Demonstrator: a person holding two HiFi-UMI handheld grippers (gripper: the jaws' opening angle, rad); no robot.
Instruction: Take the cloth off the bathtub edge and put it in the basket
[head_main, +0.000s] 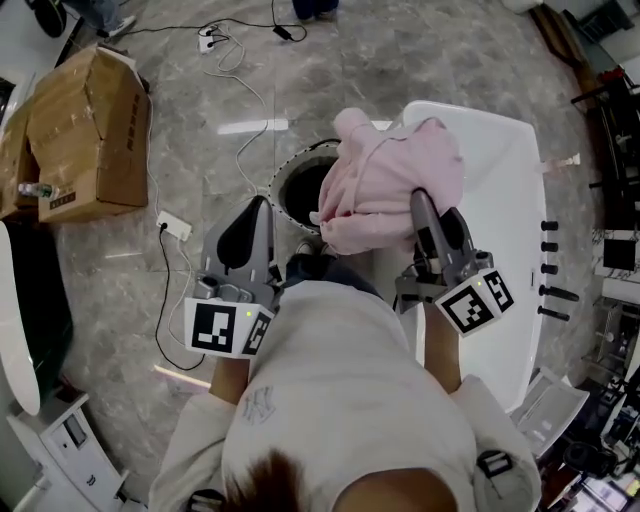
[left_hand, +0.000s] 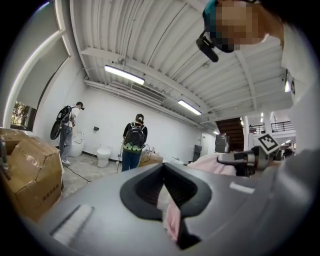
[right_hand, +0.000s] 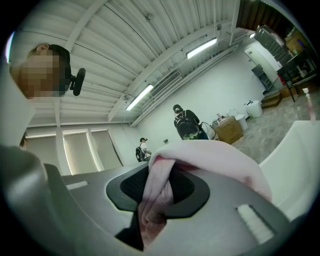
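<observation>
The step in hand looks like the carry: the cloth (head_main: 390, 175), a bunched pink garment, is off the bathtub (head_main: 512, 180) and hangs in the air at the upper middle of the head view. Its bulk overlaps the tub's left end, and its left fringe overlaps the right rim of the basket (head_main: 284, 176). The right gripper (head_main: 432, 210), at centre right, is clamped on it. Its own view shows a thick pink fold pinched between the 2 jaws and spilling over the upper one. The left gripper (head_main: 262, 205), at centre left just below the basket's rim, has its jaws drawn nearly together with a thin sliver of pink in the gap. It appears to hold a small corner too, though the head view shows no clear link from that sliver to the main bundle. The basket's dark round mouth sits just left of the cloth and looks unobstructed. The cardboard box (head_main: 85, 135) and the floor cables at the upper left are well apart from it. The task seems past its first half, with only the deposit left. The next move calls for shifting the bundle leftward in the frame until its bulk is over the opening, not the rim. Then both grips should let go together, since 1 late release could leave a trailing part draped over the edge.
</observation>
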